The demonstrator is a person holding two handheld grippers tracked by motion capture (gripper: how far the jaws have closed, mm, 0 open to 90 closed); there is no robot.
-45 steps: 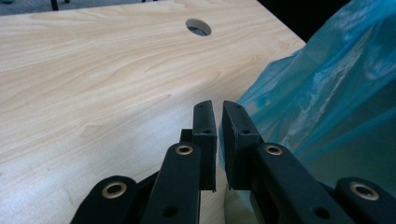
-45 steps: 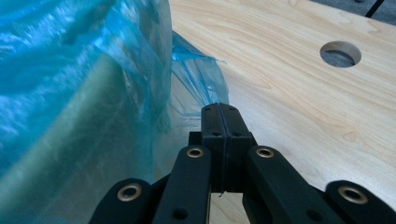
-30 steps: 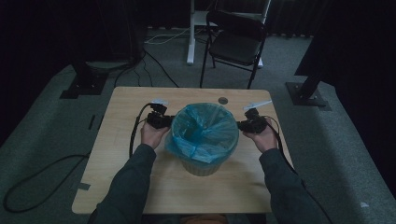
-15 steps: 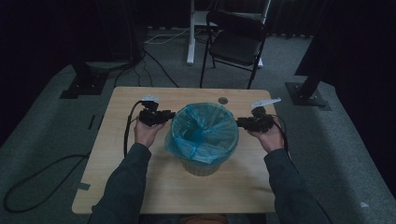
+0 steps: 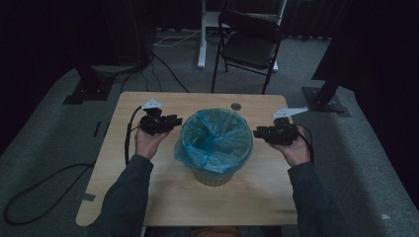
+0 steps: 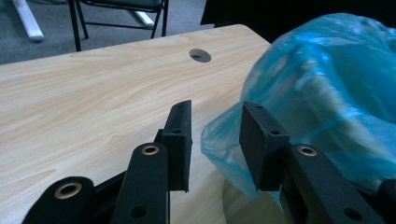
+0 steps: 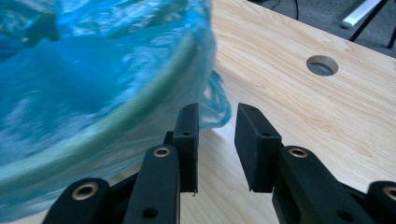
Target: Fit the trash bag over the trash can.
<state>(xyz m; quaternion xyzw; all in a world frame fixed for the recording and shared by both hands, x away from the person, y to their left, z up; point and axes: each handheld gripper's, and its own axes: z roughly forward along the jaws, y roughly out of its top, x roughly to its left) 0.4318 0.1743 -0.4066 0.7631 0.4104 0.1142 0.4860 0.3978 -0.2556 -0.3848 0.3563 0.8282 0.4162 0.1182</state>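
Both grippers released, flanking the lined bin.

High view: the bin (image 5: pixel 213 173) with blue liner (image 5: pixel 216 138) stands mid-table (image 5: pixel 148 197), left gripper (image 5: pixel 177 121) and right gripper (image 5: pixel 257 132) either side. Left gripper view: jaws just opened, nothing clamped, liner (image 6: pixel 327 93) beside them. Right gripper view: jaws just opened, empty, liner (image 7: pixel 93 60) alongside.

Left gripper (image 5: pixel 175 121): black jaws just opened, nothing between them.
Right gripper (image 5: pixel 258 132): black jaws just opened, nothing between them.
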